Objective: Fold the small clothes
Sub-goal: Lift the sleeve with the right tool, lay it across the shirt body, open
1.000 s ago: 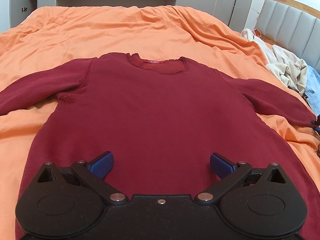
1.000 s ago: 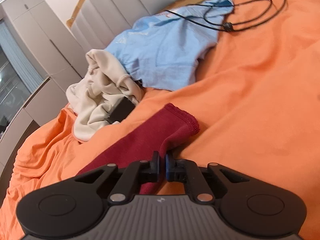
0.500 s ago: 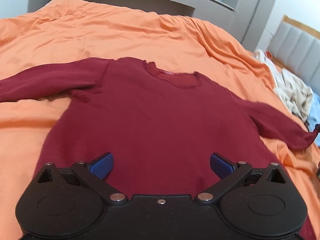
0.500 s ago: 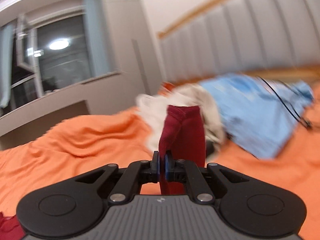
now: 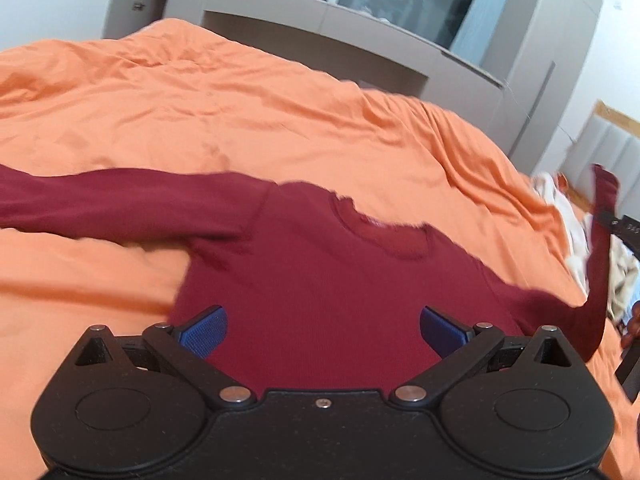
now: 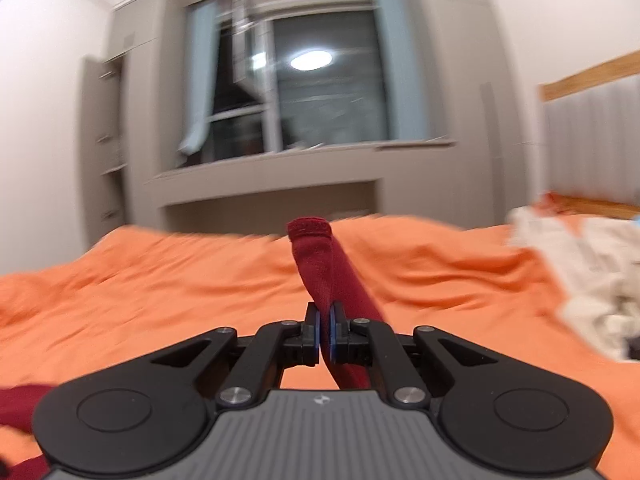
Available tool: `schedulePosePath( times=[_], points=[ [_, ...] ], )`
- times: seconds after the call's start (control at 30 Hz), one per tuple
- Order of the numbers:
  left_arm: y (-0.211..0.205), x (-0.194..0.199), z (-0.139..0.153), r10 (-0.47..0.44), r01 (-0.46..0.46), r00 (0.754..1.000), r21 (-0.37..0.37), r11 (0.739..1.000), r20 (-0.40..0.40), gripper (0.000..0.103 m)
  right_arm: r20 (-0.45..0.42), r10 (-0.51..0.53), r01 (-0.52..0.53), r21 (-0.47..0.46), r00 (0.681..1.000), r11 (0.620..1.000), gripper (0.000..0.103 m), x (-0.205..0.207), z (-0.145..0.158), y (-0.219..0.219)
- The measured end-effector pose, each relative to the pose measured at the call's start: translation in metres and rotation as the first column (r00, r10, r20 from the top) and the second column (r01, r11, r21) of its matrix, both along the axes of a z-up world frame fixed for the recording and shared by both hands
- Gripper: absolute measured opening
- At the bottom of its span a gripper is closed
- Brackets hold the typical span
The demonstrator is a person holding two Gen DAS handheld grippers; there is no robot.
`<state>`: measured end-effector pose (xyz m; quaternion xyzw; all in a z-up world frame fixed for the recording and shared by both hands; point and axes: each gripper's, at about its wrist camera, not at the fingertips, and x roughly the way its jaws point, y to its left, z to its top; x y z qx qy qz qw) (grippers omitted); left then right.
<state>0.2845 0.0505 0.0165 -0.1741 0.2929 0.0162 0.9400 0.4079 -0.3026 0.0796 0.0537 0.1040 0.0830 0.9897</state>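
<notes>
We see the dark red long-sleeved top [image 5: 320, 280] lying flat on the orange duvet [image 5: 240, 120]. Only our left view shows its body and neckline; the left gripper [image 5: 322, 330] hovers above it, jaws wide, empty. Our right view shows the right gripper [image 6: 325, 330] clamped on the sleeve cuff [image 6: 320, 256], lifted off the duvet. Pale clothes [image 6: 592, 272] lie near the headboard.

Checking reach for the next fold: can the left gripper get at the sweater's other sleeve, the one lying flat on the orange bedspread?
Probably yes. The left gripper is open and empty above the sweater, and the flat sleeve lies uncovered on the bedspread. The right gripper, shut on the raised sleeve, is on the opposite side.
</notes>
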Motion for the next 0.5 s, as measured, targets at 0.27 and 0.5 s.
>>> schedulePosePath(
  times=[0.27,0.5],
  points=[
    [0.033,-0.004,0.007,0.119,-0.116,0.993,-0.078,0.990,0.029,0.102,-0.197,0.266,-0.299,-0.167,0.944,0.940,0.005,-0.013,-0.044,0.098],
    [0.049,-0.005,0.007,0.173,-0.170,0.985,-0.118,0.978,0.018,0.102,-0.317,0.349,-0.457,-0.394,0.882,0.797,0.005,-0.042,-0.081,0.151]
  ],
)
